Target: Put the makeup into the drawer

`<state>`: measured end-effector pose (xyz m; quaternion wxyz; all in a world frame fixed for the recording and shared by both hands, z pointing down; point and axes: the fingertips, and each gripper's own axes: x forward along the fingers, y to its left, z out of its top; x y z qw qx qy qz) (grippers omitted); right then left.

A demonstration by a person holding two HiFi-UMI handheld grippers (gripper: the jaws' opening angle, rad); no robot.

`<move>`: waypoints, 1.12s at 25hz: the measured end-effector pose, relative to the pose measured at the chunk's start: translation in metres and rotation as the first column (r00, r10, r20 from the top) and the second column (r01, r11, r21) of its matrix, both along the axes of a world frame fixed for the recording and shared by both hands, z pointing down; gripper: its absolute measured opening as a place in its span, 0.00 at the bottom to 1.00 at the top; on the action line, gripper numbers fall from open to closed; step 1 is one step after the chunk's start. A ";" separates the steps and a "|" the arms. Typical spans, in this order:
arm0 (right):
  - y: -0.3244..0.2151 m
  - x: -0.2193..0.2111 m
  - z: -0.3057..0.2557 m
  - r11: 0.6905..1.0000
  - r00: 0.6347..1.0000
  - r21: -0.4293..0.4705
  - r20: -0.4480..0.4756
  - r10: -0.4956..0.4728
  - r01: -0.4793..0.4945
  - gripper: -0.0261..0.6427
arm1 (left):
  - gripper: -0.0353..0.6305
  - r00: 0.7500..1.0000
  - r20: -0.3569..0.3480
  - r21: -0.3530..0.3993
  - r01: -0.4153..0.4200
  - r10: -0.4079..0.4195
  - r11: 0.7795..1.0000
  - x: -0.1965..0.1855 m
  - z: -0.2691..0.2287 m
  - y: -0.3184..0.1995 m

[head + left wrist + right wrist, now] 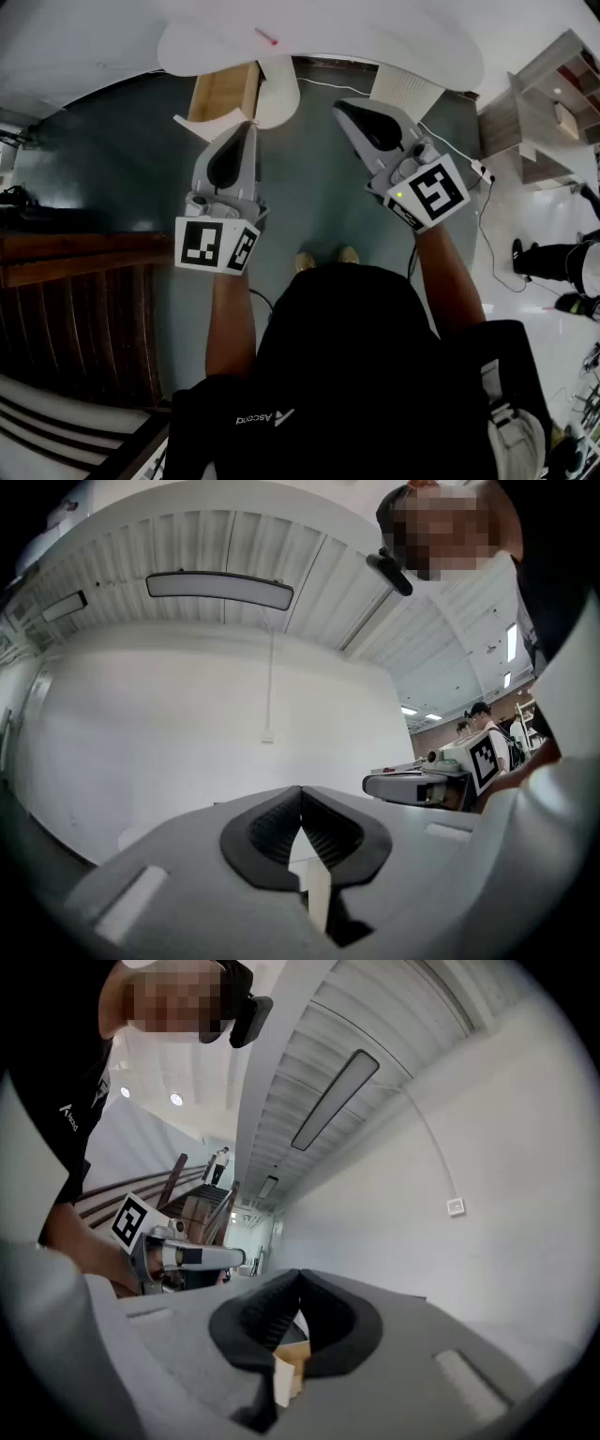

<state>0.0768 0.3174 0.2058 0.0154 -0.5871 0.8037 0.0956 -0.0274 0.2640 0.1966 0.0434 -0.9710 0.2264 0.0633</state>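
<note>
Two grippers are held out in front of the person, both clenched on nothing: the left gripper (249, 125) and the right gripper (339, 106) each have their pads pressed tip to tip. The only makeup I can pick out is a slim pink stick (272, 39) lying on the white table (394, 37), well ahead of both grippers and nearer the left one's line. It looks light, stiff and smooth — likely to roll or slip out of a pinch, so I would take it across its middle. A wooden box (223, 92), perhaps the drawer, sits just ahead of the left gripper under the table's edge. Only the head view shows stick, table and box; the gripper views tilt up at a white wall (187, 724) and ceiling lamp (219, 588) — each catching the other gripper alongside.
</note>
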 end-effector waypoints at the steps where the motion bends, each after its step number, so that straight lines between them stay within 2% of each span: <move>1: 0.001 0.001 -0.001 1.000 1.000 0.002 0.001 -0.005 0.005 0.04 | 0.07 1.000 0.000 0.000 0.001 -0.001 1.000 0.002 -0.001 0.001; 17: 0.018 0.028 -0.002 0.997 0.997 0.015 0.019 -0.080 0.080 0.04 | 0.07 0.997 0.011 0.022 0.080 -0.080 0.997 0.035 -0.005 0.017; 28: -0.020 0.048 0.006 0.995 0.995 0.012 0.023 -0.098 0.098 0.04 | 0.07 0.989 0.022 0.038 0.143 -0.143 0.989 0.044 -0.001 -0.018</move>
